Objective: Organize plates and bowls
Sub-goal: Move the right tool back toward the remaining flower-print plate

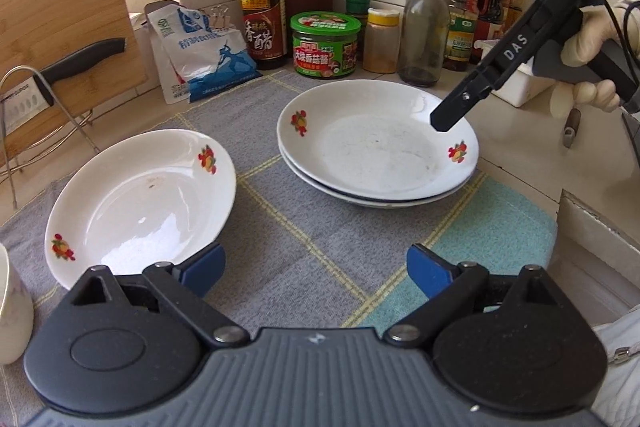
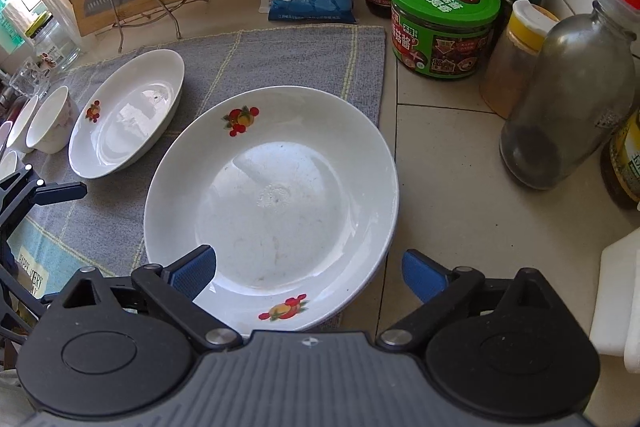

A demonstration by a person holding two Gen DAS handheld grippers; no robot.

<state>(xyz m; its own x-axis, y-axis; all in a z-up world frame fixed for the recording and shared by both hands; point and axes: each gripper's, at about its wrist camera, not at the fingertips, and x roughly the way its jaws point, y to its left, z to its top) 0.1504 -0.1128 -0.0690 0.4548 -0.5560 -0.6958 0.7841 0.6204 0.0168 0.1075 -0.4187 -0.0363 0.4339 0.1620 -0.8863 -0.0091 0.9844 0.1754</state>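
The left gripper (image 1: pixel 316 273) is held wide open above the grey cloth (image 1: pixel 280 203), and nothing is gripped by it. The right gripper (image 2: pixel 310 273) is also spread wide and empty, over the near rim of the stacked plates (image 2: pixel 280 195). A single plate (image 1: pixel 140 203) is placed on the cloth beside the stack, apart from it. Small bowls (image 2: pixel 48 125) are seen near its far side.

Counting three fruit-print plates (image 1: pixel 140 203) total, two of them stacked (image 1: pixel 378 147), plus three or so small bowls (image 2: pixel 52 125), one green-lidded jar (image 2: pixel 444 23).
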